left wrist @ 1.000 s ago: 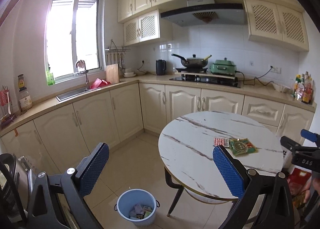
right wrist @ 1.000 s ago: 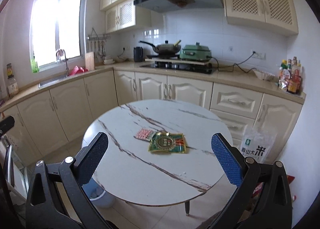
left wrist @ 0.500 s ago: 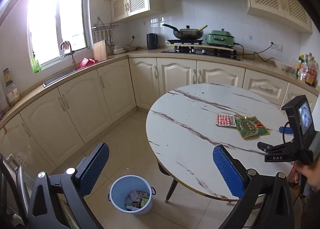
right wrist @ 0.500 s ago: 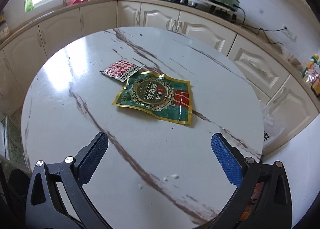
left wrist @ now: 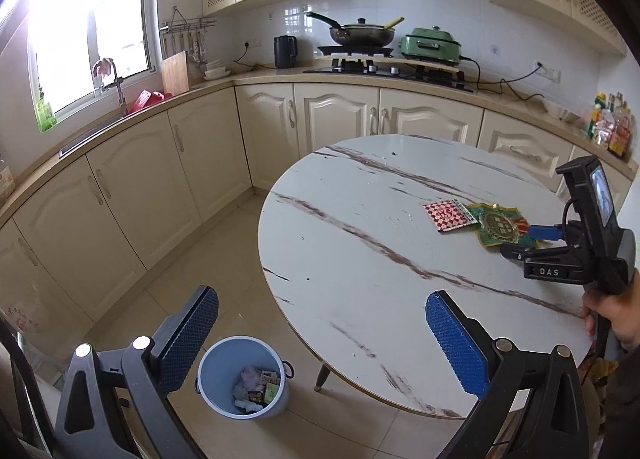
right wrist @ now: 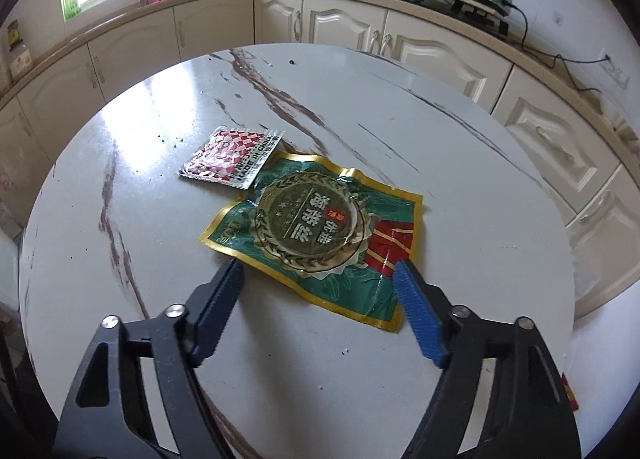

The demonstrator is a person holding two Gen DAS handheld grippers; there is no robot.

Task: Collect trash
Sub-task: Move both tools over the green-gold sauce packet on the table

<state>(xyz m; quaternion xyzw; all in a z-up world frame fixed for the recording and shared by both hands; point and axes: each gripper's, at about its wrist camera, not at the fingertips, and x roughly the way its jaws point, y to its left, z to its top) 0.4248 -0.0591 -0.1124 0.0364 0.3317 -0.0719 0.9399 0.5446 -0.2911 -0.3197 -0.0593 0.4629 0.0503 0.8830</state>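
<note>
A green snack wrapper with gold edges lies flat on the round marble table. A red-and-white checkered sachet touches its far left corner. My right gripper hovers low over the wrapper's near edge. Its jaws are closing, with the wrapper's near part between them and the pads not pressing on it. In the left wrist view the same wrapper and sachet lie at the table's right, with the right gripper over the wrapper. My left gripper stands open and empty above the table's near edge.
A blue bin with several wrappers inside stands on the tiled floor, left of the table leg. Cream cabinets run along the walls behind. A hand holds the right gripper's handle at the table's right edge.
The right gripper has come down close over the green wrapper and its jaws have narrowed. The left gripper has swung nearer to the table, bringing the bin and right gripper more into view.
</note>
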